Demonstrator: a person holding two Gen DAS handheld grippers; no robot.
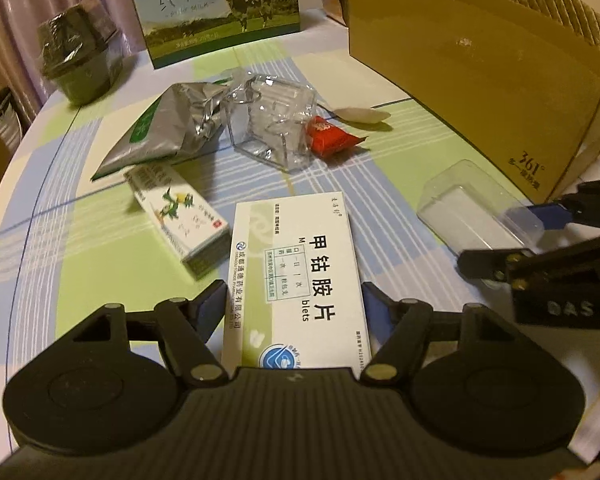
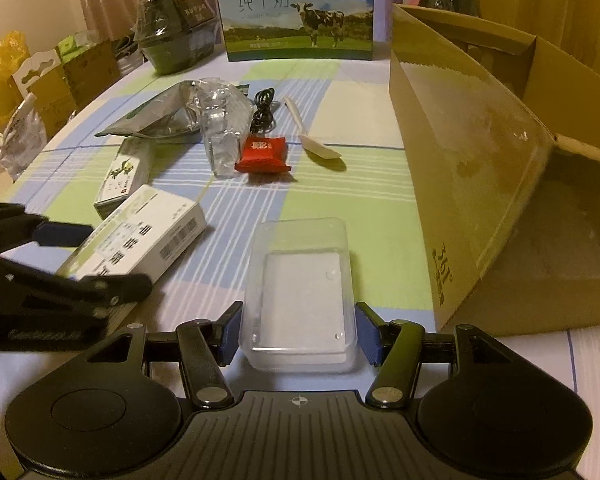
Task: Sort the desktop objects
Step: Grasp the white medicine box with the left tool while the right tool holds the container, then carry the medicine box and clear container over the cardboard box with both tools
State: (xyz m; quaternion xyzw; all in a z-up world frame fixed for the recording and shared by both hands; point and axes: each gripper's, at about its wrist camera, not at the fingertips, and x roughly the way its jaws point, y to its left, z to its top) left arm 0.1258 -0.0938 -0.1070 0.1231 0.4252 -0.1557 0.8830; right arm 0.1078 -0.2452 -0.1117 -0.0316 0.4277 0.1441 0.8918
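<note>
A white and green medicine box [image 1: 296, 276] lies flat on the checked tablecloth [image 1: 380, 184], and my left gripper [image 1: 294, 306] is shut on it, a blue pad against each long side. In the right wrist view the same medicine box [image 2: 140, 236] sits between the left gripper's [image 2: 116, 258] two black fingers. A shallow clear plastic box [image 2: 300, 300] rests on the cloth with my right gripper [image 2: 300, 334] shut on its near end. From the left wrist view, the clear plastic box [image 1: 480, 208] and the right gripper [image 1: 496, 236] appear at the right edge.
An open brown cardboard box [image 2: 480, 200] stands to the right. Mid-table lie a small green-white carton [image 1: 176, 216], a silver foil bag [image 1: 160, 128], a clear cube container [image 1: 272, 120], a red packet [image 2: 264, 154], a white spatula [image 2: 312, 136] and a black cable [image 2: 264, 112]. A milk carton [image 1: 220, 8] stands behind.
</note>
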